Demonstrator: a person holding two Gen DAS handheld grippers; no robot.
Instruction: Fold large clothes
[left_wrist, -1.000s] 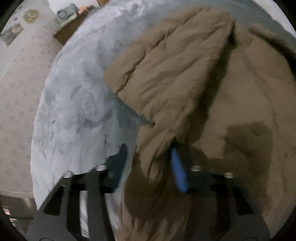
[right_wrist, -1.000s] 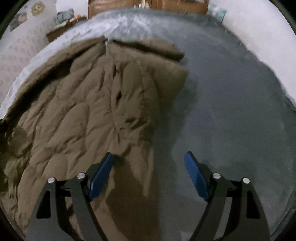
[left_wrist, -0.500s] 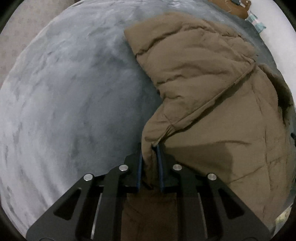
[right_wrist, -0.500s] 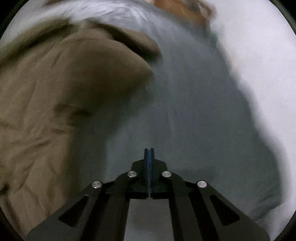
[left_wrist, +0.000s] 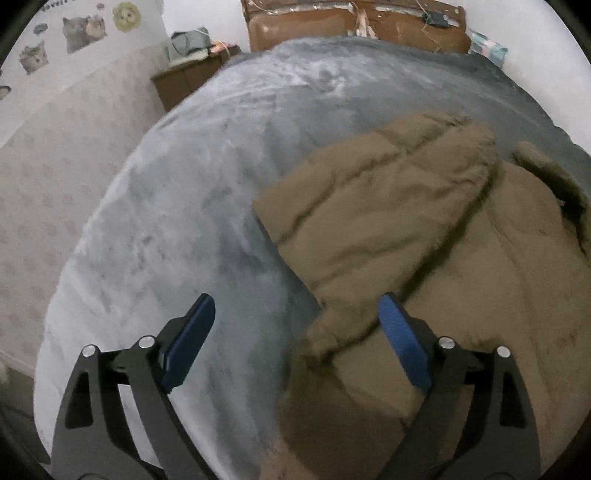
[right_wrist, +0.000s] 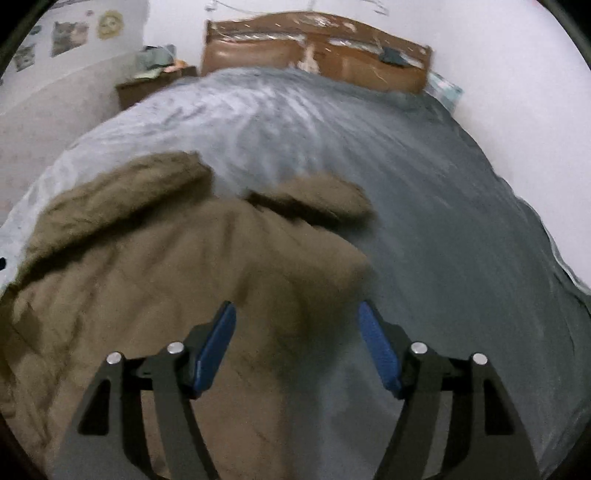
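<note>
Released since before, brown padded coat (left_wrist: 424, 229) lies rumpled, sleeve folded.

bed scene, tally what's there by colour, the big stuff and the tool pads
Brown: 3, the padded coat, the headboard, the nightstand
Grey: 1, the blanket covering the bed
Blue: 4, two pads on the left tool, two pads on the right tool
Total: 8
</note>
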